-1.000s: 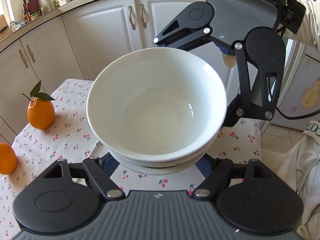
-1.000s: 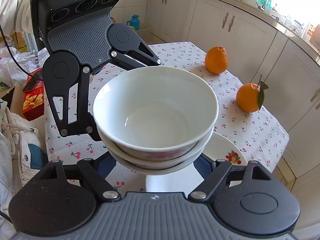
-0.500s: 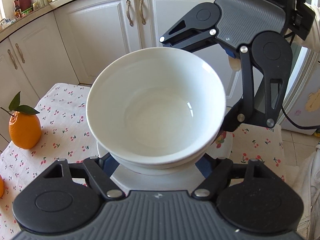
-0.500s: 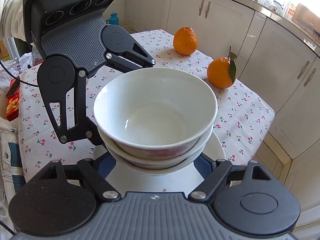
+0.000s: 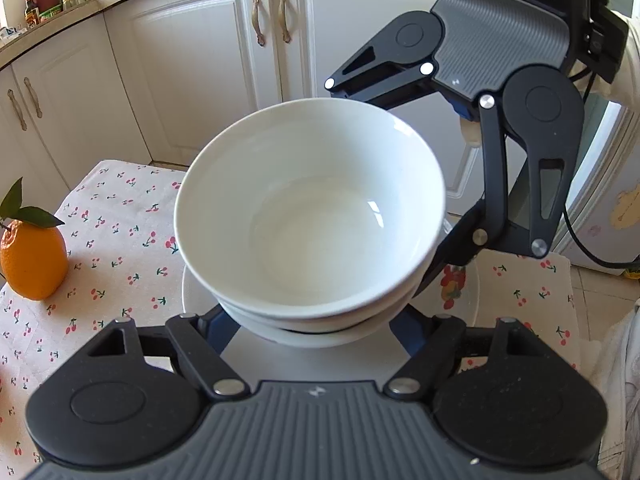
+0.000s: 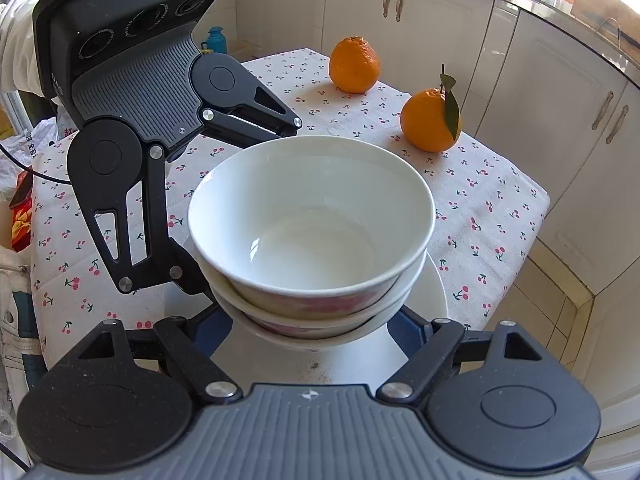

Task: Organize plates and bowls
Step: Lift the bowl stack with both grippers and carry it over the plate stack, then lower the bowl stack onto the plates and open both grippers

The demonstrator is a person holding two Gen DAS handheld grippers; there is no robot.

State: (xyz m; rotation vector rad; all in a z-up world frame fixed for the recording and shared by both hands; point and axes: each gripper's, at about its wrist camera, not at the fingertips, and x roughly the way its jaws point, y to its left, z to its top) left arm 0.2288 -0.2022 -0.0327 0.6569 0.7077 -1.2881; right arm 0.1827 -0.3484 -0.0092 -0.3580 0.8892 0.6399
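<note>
A stack of white bowls (image 5: 312, 216) fills the middle of both wrist views (image 6: 312, 232). My left gripper (image 5: 312, 326) clasps the stack's lower part from one side and my right gripper (image 6: 310, 330) clasps it from the opposite side. Each gripper shows in the other's view. The stack sits just above or on a white plate (image 6: 428, 292) with a fruit print (image 5: 450, 284); contact is hidden. The fingertips are hidden under the bowls.
The table has a cherry-print cloth (image 6: 480, 200). Two oranges (image 6: 354, 64) (image 6: 430, 120) stand on it, one with a leaf, also in the left wrist view (image 5: 34, 260). White cabinets (image 5: 200, 60) stand close behind. The table's edge is near the plate.
Both grippers have carried the bowl stack sideways across the table to above the white plate and lowered it. The oranges have shifted in view accordingly.
</note>
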